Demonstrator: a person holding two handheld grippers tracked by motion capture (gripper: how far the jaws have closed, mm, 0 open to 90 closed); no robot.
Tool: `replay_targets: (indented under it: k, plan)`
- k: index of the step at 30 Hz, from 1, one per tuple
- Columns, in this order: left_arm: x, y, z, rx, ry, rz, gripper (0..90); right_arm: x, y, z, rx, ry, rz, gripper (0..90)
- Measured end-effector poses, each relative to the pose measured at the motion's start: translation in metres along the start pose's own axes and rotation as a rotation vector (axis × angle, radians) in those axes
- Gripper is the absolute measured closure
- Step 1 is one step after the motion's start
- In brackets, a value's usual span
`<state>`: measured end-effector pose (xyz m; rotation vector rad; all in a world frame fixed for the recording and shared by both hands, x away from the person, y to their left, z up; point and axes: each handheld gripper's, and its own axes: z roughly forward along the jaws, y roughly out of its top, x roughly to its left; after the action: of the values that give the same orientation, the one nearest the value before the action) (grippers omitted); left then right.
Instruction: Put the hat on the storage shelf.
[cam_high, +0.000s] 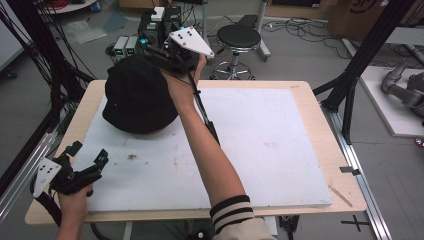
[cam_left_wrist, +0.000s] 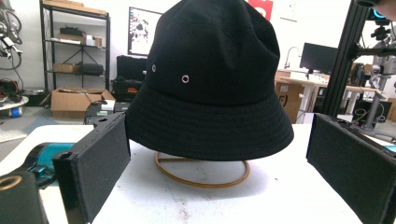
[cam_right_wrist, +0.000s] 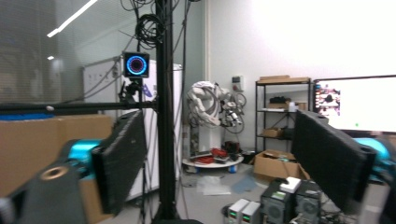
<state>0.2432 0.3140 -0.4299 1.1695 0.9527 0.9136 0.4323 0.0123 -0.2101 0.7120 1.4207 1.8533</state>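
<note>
Our left tool (cam_high: 89, 161) sits at the lower left of the high view, jaws spread wide and empty, aimed across the white table (cam_high: 260, 150) at the black fabric bucket hat (cam_left_wrist: 210, 79), which rests on a thin wire ring stand (cam_left_wrist: 201, 175), likely to keep its shape. Our right tool (cam_high: 150, 50) hangs at upper centre beyond the hat, jaws wide, holding nothing

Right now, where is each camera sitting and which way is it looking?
High view: above the table, looking down at the hat; both forearms, the left tool and right tool show.
Left gripper view: low on the left tool, facing the hat on its ring stand; own open jaws show.
Right gripper view: on the right tool, raised, facing the room; open jaws show.
Shared: high and left see the hat.
</note>
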Motion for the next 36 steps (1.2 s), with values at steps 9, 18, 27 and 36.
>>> replay_targets:
  k: [9,18,27,36]
  plan:
    - [-0.001,0.000,0.002,0.004,-0.006,0.000,6.6,-0.016,0.018,-0.024,0.021,-0.012,-0.060,13.1]
    - [-0.001,0.000,0.003,0.006,-0.002,-0.001,6.6,-0.040,0.041,-0.058,0.027,-0.048,-0.091,12.9]
    - [-0.001,-0.001,0.005,0.010,-0.002,0.004,6.6,-0.085,0.058,-0.119,0.015,-0.153,-0.119,13.2]
    - [0.001,-0.001,0.008,0.016,0.006,0.008,6.6,-0.119,0.064,-0.173,0.018,-0.211,-0.164,13.3]
